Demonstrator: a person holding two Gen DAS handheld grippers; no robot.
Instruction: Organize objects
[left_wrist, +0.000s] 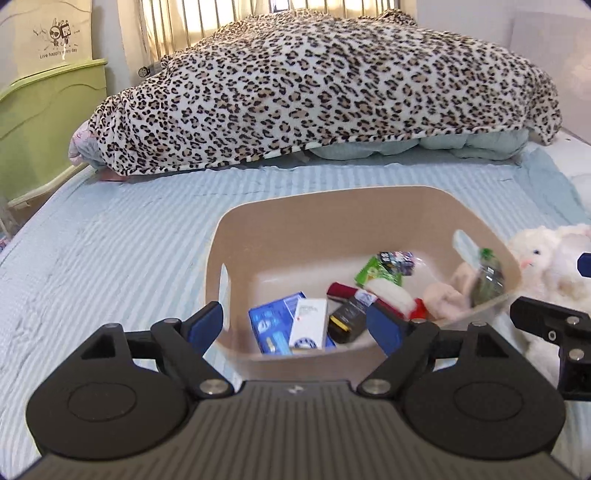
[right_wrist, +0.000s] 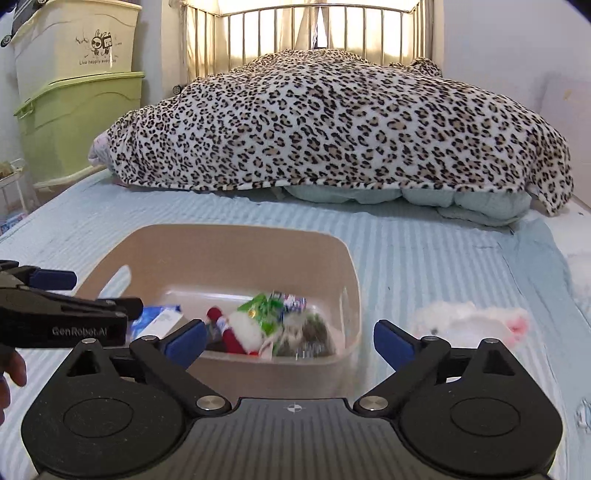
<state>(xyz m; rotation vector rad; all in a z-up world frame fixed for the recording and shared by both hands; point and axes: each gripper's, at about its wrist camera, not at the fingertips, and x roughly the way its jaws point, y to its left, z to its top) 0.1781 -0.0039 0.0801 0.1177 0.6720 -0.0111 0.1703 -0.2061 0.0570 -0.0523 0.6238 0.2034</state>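
A tan plastic bin sits on the bed. It holds a blue box, a white box, a black and yellow box, a red and white plush, a green packet, a plastic bottle and more. My left gripper is open and empty over the bin's near rim. My right gripper is open and empty at the bin's near right corner. A white plush rabbit lies on the bed right of the bin.
A leopard-print blanket heaps over bedding across the far half of the bed. The striped blue sheet spreads left of the bin. Green and cream storage boxes stand at the left. A metal headboard is at the back.
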